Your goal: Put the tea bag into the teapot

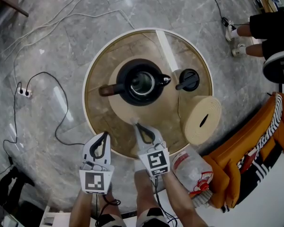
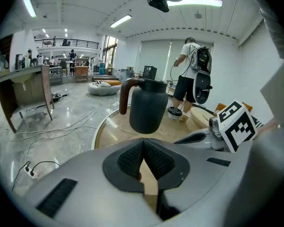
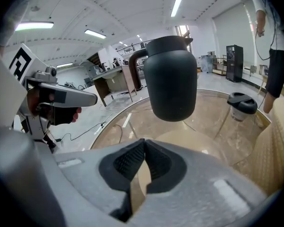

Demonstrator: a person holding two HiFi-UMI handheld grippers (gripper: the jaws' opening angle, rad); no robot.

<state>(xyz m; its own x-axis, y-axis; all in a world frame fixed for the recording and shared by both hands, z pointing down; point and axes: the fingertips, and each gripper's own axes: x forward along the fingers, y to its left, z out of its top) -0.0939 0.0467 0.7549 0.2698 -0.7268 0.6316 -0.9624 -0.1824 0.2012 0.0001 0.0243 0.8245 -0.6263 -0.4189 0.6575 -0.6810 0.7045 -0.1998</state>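
The black teapot (image 1: 128, 82) is set upright and uncovered near the centre of the round glass worktop (image 1: 98, 109), on a pale round mat (image 1: 120, 110). Its handle is turned towards 9 o'clock and its spout towards 3 o'clock. Its black lid (image 1: 188, 79) is laid on the glass just beside the spout, at 3 o'clock from the pot and apart from it. A rolled beige mat (image 1: 202, 119) is seen at about 4 o'clock, at the worktop's edge.

The right hand-held gripper (image 1: 137, 125) is held at 6 o'clock from the teapot, with its tips at the near edge of the round mat and short of the pot. In the right gripper view its ribbed pads (image 3: 128, 162) are seen brought together at the tip. Whether anything thin is pinched there cannot be told.

The left hand-held gripper (image 1: 105, 135) is held at about 7 o'clock, over the worktop's near rim and beside the right one. Its pads (image 2: 131, 159) are likewise seen closed together, with nothing visible between them.

The tea bag cannot be picked out with certainty in any view.

A clear plastic bag (image 1: 191, 167) with red print lies at 5 o'clock, off the worktop. A power strip (image 1: 23, 92) lies on the floor at 9 o'clock.
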